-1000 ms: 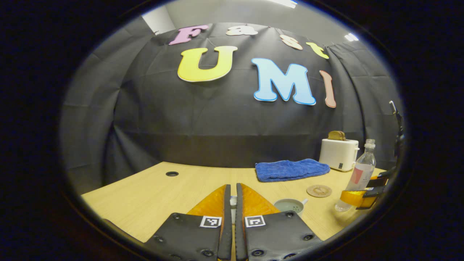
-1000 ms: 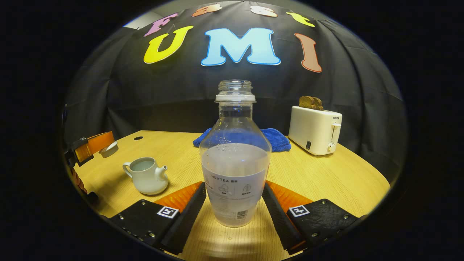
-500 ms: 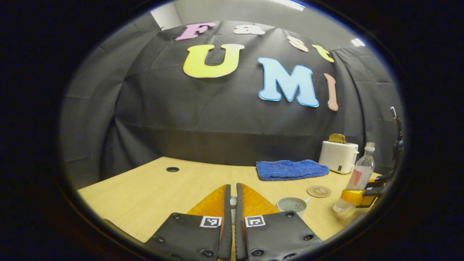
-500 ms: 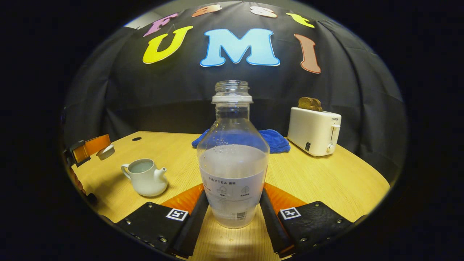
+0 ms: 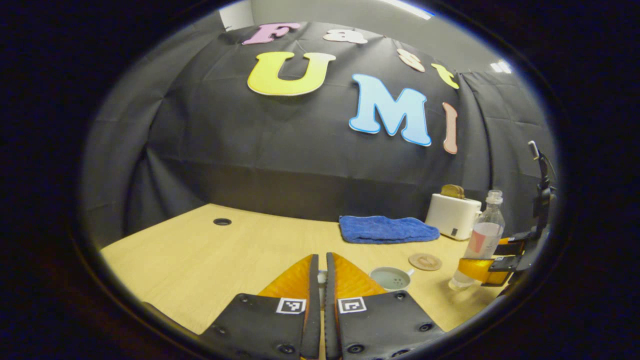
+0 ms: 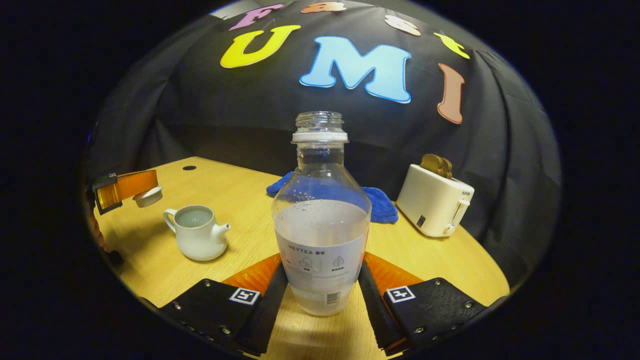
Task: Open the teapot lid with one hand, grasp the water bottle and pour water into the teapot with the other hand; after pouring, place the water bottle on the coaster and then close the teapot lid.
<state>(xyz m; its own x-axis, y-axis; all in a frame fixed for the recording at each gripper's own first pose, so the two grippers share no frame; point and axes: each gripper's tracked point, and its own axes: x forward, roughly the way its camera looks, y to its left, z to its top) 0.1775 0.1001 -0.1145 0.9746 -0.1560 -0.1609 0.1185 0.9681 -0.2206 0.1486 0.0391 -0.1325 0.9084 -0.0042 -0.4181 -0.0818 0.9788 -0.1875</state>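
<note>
The wooden table [image 6: 430, 250] is spread across the lower half of the right gripper view, and at 3 o'clock a white toaster [image 6: 434, 200] loaded with browned bread is seen on it, with a folded blue towel [image 6: 381, 204] beside it toward the centre. The water bottle [image 6: 321, 220], uncapped and about half full, is held upright at the centre of that view; the right gripper [image 6: 322, 280] is closed on its lower body, one finger pressed against each side, and the base appears slightly raised above the tabletop. At 9 o'clock the white teapot [image 6: 196, 234] is seen standing open on the table, with liquid visible inside. Just beyond it, at 10 o'clock, the teapot lid [image 6: 148, 196] is held above the table at the tips of the left gripper [image 6: 142, 187]. In the left gripper view, those fingers are seen almost together, with a sliver of the pale lid pinched between them at 6 o'clock. The round coaster [image 5: 425, 261] lies at 4 o'clock, between teapot and bottle.
</note>
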